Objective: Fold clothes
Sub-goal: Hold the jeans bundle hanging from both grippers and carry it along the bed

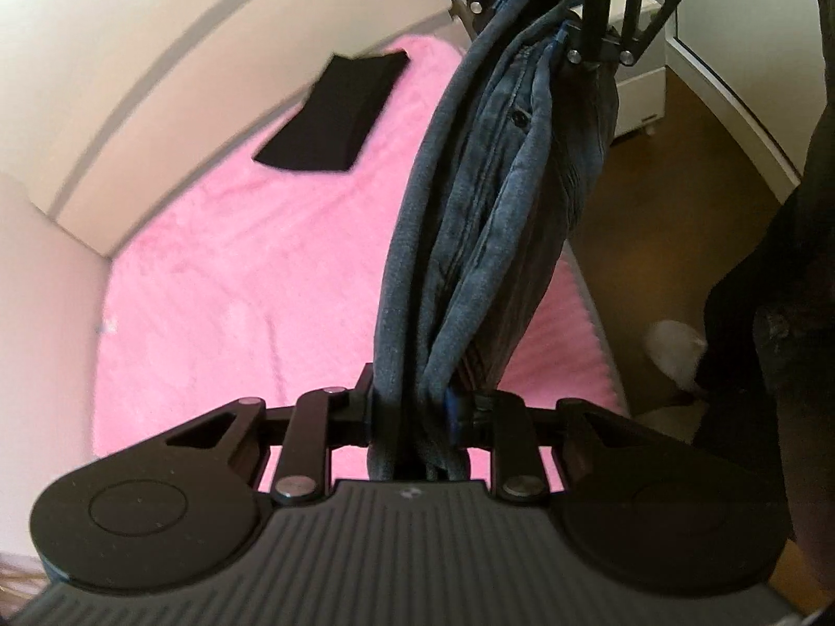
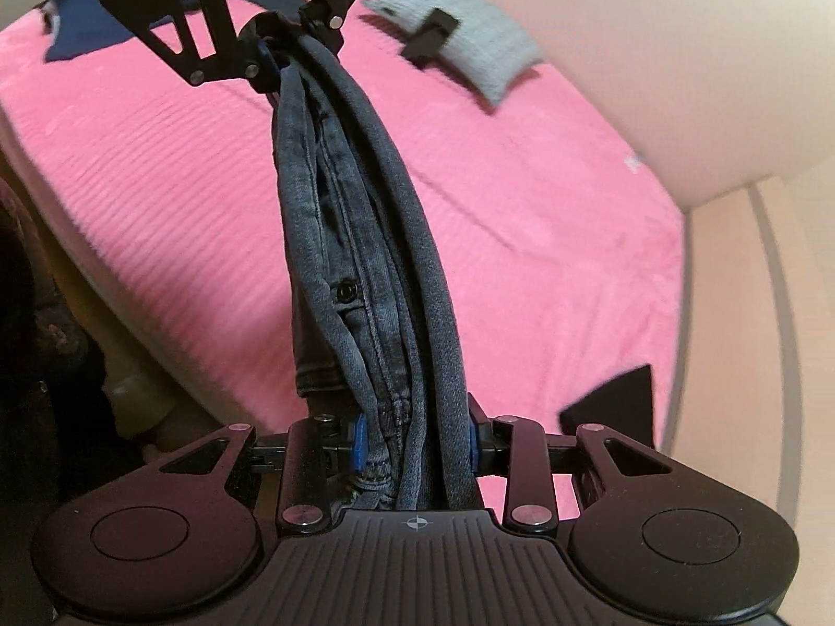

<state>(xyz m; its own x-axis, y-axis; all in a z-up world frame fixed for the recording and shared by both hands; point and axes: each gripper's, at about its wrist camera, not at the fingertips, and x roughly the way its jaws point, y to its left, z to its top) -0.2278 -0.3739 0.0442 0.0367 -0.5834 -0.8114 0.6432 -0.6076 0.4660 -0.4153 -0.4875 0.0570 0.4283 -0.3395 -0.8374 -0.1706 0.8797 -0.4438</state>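
A pair of folded blue jeans (image 1: 485,198) hangs stretched between my two grippers, lifted above the pink bedspread (image 1: 235,261). In the left wrist view my left gripper (image 1: 425,409) is shut on one bunched end of the jeans, and my right gripper (image 1: 553,36) clamps the far end at the top. In the right wrist view my right gripper (image 2: 415,443) is shut on the jeans (image 2: 355,240), with blue pads on both sides of the cloth. The left gripper (image 2: 292,41) holds the other end at the top left. A dark button shows on the waistband.
A folded black garment (image 1: 334,109) lies on the bedspread near the wall. A folded grey garment (image 2: 469,52) and a dark blue garment (image 2: 78,26) lie farther along the pink bedspread (image 2: 522,208). A white drawer unit (image 1: 642,94) stands on the brown floor (image 1: 652,208). A person's dark clothing (image 1: 783,313) fills the right edge.
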